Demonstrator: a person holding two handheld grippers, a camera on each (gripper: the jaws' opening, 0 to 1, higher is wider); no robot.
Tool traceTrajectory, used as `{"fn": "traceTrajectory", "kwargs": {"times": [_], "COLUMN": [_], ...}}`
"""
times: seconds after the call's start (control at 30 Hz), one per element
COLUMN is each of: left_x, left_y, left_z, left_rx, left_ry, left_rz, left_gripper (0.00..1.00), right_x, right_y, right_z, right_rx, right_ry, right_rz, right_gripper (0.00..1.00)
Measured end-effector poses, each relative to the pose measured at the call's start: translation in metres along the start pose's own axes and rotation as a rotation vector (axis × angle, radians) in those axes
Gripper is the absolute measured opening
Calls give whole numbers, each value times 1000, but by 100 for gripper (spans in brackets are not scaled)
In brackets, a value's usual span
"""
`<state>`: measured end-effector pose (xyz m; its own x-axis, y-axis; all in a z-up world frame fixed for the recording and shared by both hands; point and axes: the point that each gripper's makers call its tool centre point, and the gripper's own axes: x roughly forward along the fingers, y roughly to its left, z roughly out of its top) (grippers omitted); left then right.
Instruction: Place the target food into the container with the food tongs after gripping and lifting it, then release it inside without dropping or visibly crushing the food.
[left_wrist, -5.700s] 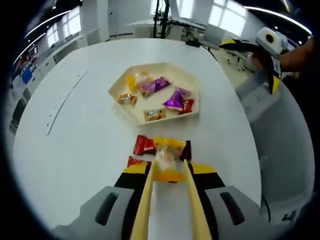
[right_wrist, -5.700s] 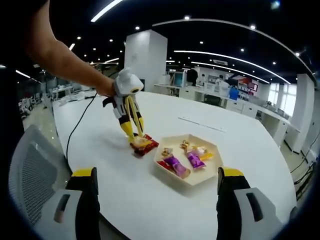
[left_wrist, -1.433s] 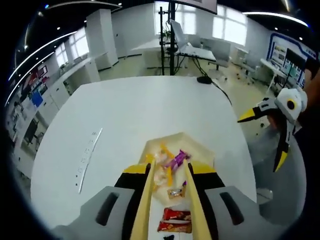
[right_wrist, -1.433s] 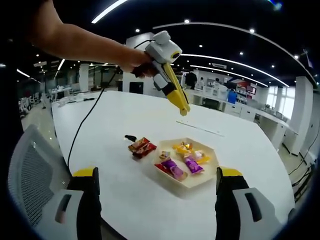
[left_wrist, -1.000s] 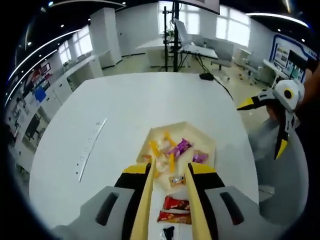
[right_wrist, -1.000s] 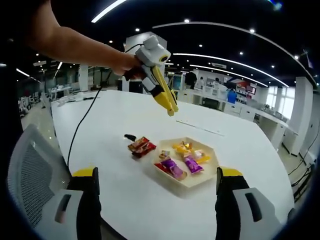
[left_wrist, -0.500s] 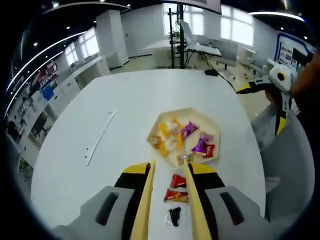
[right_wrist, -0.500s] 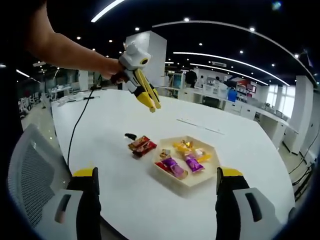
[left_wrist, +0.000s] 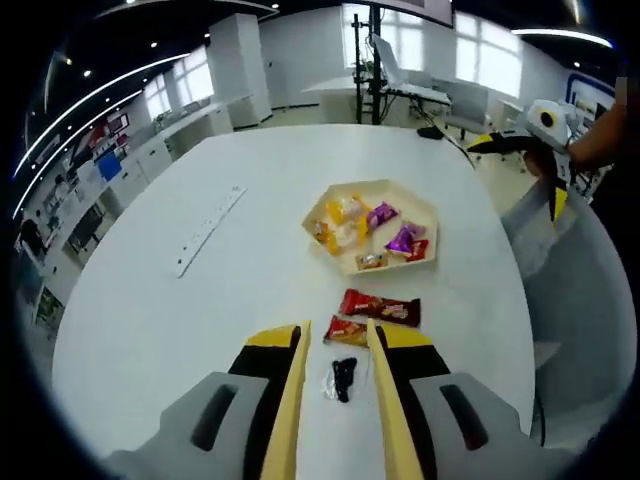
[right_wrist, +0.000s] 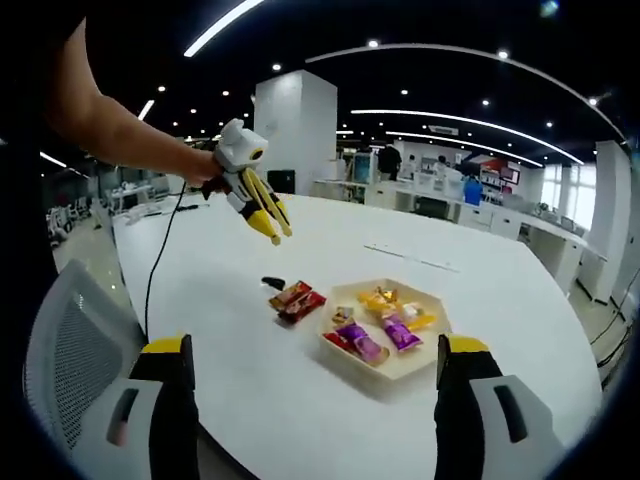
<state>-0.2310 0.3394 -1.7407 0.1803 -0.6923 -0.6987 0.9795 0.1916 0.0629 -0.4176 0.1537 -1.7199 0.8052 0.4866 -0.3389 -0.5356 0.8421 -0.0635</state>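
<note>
Tongs (left_wrist: 334, 345) on the left gripper (right_wrist: 268, 230) parted and empty, poised above the table (left_wrist: 200, 310) near loose red packets (left_wrist: 380, 307), probably for another pick. Sweets (left_wrist: 345, 215) lying inside the tray (left_wrist: 425, 262). Right gripper (left_wrist: 553, 190) wide apart, idle beyond the table edge.

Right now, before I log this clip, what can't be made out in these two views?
- Wrapper print on the sweets in the tray: too small, both views.
- Small black item: too small and blurred to identify, left gripper view.
- Right gripper's tips: cut off by the bottom edge, right gripper view.
- Two red packets: overlapping, so their edges can't be separated, right gripper view.
</note>
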Motion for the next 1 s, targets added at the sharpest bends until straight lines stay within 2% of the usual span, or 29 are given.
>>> {"fn": "traceTrajectory", "kwargs": {"times": [0.2, 0.33, 0.43, 0.57, 0.7, 0.93, 1.0], "left_x": [-6, -7, -4, 1, 5, 19, 23], "left_y": [1, -1, 0, -1, -3, -6, -6], "left_z": [-19, -24, -27, -30, -34, -44, -45], "left_rx": [-16, -9, 0, -2, 2, -6, -35], "left_ry": [7, -1, -2, -6, -9, -10, -36], "left_rz": [24, 28, 34, 35, 25, 25, 23], "left_gripper": [27, 27, 26, 26, 27, 26, 26], "right_x": [1, 0, 1, 1, 2, 2, 2], "right_y": [2, 3, 0, 3, 10, 8, 8], "right_z": [3, 5, 7, 10, 11, 7, 7], "right_rx": [4, 1, -30, -20, -36, -25, -36], "right_ry": [-22, -35, -44, -71, -72, -51, -54], "right_rz": [16, 13, -4, 16, 42, 37, 39], "right_gripper": [99, 99, 100, 100, 100, 100, 100]}}
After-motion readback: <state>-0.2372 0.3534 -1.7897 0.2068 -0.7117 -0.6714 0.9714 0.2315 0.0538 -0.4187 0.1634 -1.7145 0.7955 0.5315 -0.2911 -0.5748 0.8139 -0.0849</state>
